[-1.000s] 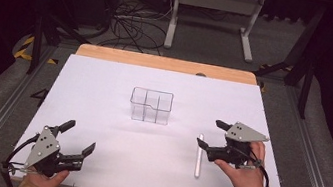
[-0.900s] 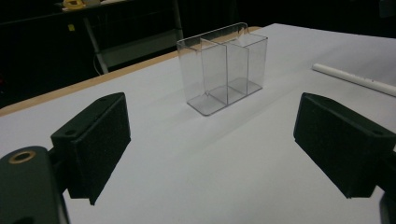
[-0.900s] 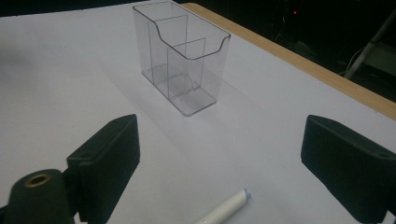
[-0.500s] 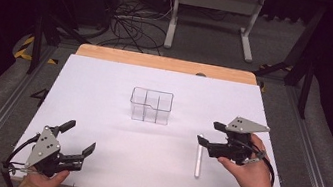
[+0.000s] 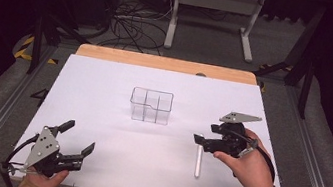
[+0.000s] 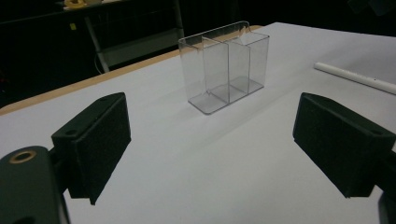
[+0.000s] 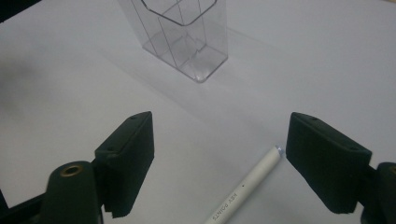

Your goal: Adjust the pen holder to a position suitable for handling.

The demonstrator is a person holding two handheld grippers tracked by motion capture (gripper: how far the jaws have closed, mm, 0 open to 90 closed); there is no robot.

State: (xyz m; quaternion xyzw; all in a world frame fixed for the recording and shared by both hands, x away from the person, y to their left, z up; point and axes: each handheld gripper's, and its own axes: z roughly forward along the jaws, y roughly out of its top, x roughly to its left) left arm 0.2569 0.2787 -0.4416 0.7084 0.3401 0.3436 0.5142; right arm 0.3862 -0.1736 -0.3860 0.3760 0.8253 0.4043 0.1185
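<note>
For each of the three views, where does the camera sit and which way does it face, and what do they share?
High view: above the person's side, facing forward and down on the white table; both hands, left tool and right tool show.
Left gripper view: rides the left tool, looks across at the clear divided box; open jaws show.
Right gripper view: rides the right tool, tilted down at the white pen; open jaws show.
Shared: box and pen in all three.

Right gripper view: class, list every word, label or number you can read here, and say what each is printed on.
"SANFORD", possibly: small grey print along the white pen lying on the table between the jaws; blurred, so the reading is unsure.
A second line of print beside it on the pen: too small and blurred to read.
Clear plastic organizer: no print visible.
</note>
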